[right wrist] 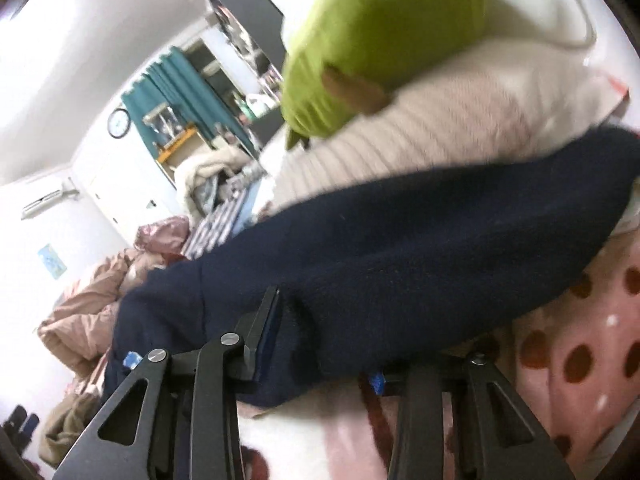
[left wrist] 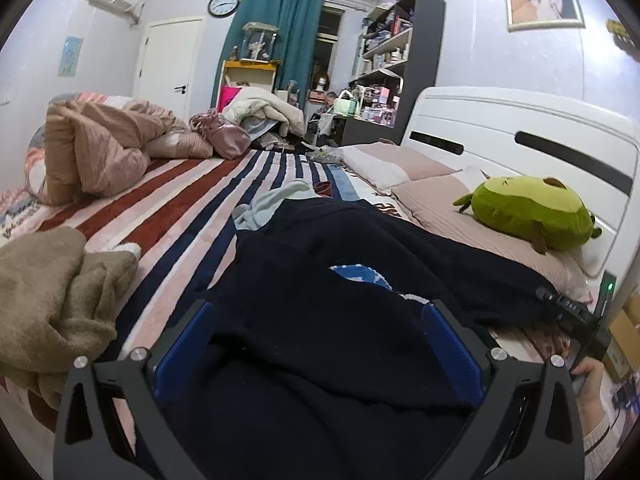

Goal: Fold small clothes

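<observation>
A dark navy garment [left wrist: 320, 272] lies spread across the striped bed cover [left wrist: 180, 200]; a blue and white patch shows in one fold. My left gripper [left wrist: 320, 320] stands open over it, its blue pads [left wrist: 188, 344] wide apart with the cloth bulging between them. At the garment's right edge, near the pillows, my right gripper [left wrist: 568, 312] is held by a hand [left wrist: 588, 372]. In the right wrist view the right gripper [right wrist: 324, 336] is shut on a thick fold of the navy garment [right wrist: 400, 240]. One finger [right wrist: 264, 320] dents the cloth and the other is hidden under it.
A green plush toy [left wrist: 528, 212] rests on ribbed pink pillows [left wrist: 440, 208] by the white headboard [left wrist: 520, 136]. A brown fleece cloth [left wrist: 52, 292] lies to the left, a pale blue garment [left wrist: 268, 204] beyond the navy one, and a bunched beige quilt [left wrist: 96, 148] far left.
</observation>
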Tool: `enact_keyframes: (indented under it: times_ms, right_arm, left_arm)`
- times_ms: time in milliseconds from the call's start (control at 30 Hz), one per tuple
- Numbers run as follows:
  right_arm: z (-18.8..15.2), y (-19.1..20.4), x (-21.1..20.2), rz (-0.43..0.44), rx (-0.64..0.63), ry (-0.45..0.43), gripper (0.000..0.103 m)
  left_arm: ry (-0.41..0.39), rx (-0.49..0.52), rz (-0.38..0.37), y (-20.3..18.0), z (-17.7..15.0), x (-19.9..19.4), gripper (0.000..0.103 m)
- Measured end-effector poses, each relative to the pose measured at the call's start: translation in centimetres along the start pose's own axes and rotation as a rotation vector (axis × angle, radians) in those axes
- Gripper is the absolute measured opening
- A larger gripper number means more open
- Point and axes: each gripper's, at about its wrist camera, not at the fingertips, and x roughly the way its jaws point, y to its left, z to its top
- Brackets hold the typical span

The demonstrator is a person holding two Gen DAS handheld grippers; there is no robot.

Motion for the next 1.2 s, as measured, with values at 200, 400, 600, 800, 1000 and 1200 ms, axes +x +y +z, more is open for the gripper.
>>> enact_keyframes:
  times_ms: [200,400,600,800,1000,1200]
  right_arm:
    - [0.5,0.7,2.9,0.001,-0.106,0.061,0.032]
    - [1.4,1.8,2.3,-0.174,-0.260,-0.083,0.003]
    - [4.7,2.5,1.2,-0.190,-0.331,-0.131,0.003]
    - [4.2,9.7,-1.3,-0.016,-0.505,-0.139,0.003]
    - [-2.3,19.4,1.3,0.215,-0.744,0.109,0.004]
    - [-11.7,20.5,8.2,0.203,-0.703,0.461,0.007]
  left_arm:
    - [0.015,0.020,-0.005,-0.7,0.0,0.0,0.102]
    - [0.000,0.037,0.029,-0.6,0.1,-0.8,0.102]
    - [-0.004,-0.001,0.007,0.2,-0.1,-0.7,0.102]
    - [-0.007,-0.009,0.011,1.3,-0.4,-0.7,0.102]
    - [-0.015,-0.009,0.007,2.7,-0.9,-1.4,0.102]
    - [-0.019,-0.039,0.005,4.9,-1.5,-2.2,0.102]
